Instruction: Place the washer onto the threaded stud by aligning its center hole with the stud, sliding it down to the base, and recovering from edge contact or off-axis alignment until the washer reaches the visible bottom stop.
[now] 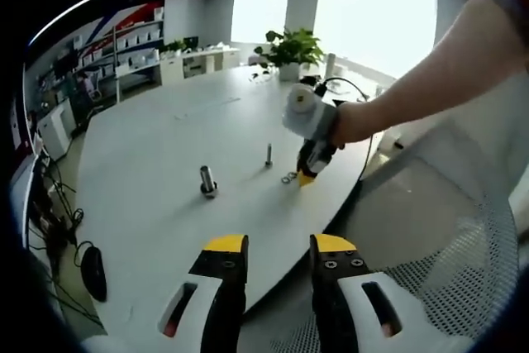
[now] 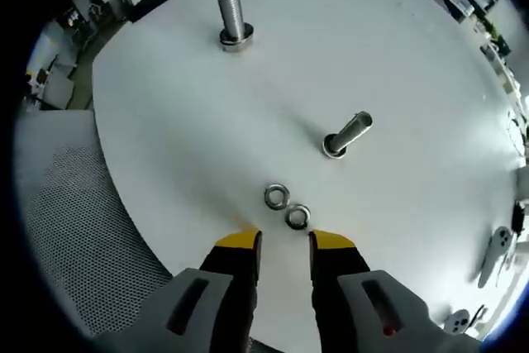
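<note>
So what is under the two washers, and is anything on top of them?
Both washers lie flat on the bare white table, side by side. Nothing rests on them. The open right gripper sits just short of them, holding nothing.

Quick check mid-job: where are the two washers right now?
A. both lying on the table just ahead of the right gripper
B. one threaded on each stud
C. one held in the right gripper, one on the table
A: both washers lie flat on the table just ahead of the open right gripper, apart from both studs.
</note>
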The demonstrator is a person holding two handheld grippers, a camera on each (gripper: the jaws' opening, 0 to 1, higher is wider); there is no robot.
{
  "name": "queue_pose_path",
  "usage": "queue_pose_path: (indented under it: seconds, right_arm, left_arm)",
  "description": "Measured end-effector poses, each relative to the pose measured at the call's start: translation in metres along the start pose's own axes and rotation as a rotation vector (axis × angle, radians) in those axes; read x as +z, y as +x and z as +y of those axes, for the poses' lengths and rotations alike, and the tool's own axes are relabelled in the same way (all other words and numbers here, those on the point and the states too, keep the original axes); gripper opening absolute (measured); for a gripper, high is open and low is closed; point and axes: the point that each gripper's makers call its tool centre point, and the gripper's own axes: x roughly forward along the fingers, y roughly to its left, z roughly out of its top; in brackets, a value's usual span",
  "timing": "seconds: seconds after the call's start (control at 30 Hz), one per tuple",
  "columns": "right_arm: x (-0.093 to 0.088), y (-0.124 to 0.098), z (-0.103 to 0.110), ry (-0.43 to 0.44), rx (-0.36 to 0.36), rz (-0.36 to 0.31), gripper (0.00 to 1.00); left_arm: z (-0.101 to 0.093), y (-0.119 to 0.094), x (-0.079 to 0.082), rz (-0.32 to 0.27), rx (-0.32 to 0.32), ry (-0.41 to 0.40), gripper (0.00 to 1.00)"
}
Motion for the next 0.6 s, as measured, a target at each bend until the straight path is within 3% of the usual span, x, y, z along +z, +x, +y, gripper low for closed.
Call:
queue_pose_path:
  seconds: [0.03,0.07,0.2,0.3,0.43,0.53,0.6]
  right_arm:
    - [0.002,0.0,-0.006,0.03,-0.008,-0.004,0.23]
    - [0.002,0.001,-0.009,0.007,-0.008,0.003,0.2]
    - [0.003,0.001,-0.008,-0.145,0.018,0.065,0.15]
    - [0.005,0.002,-0.007,-0.247,0.025,0.067,0.16]
    - [0.008,0.003,-0.007,-0.325,0.05,0.013,0.15]
    - [0.011,0.003,-0.005,-0.507,0.081,-0.073,0.16]
    - [0.009,0.001,-0.004,-0.491,0.104,-0.12,0.16]
  left_arm:
    - [0.001,0.0,-0.001,0.003,0.009,-0.001,0.28]
    - [0.007,-0.001,-0.001,0.008,0.04,0.004,0.28]
    - [0.015,-0.003,-0.004,0.006,0.075,-0.047,0.28]
    - [0.018,-0.003,-0.007,0.023,0.091,-0.052,0.28]
    - [0.021,-0.002,-0.011,0.049,0.113,-0.047,0.28]
    - [0.025,-0.003,-0.014,0.067,0.136,-0.052,0.28]
    - [0.026,-0.002,-0.017,0.083,0.144,-0.053,0.28]
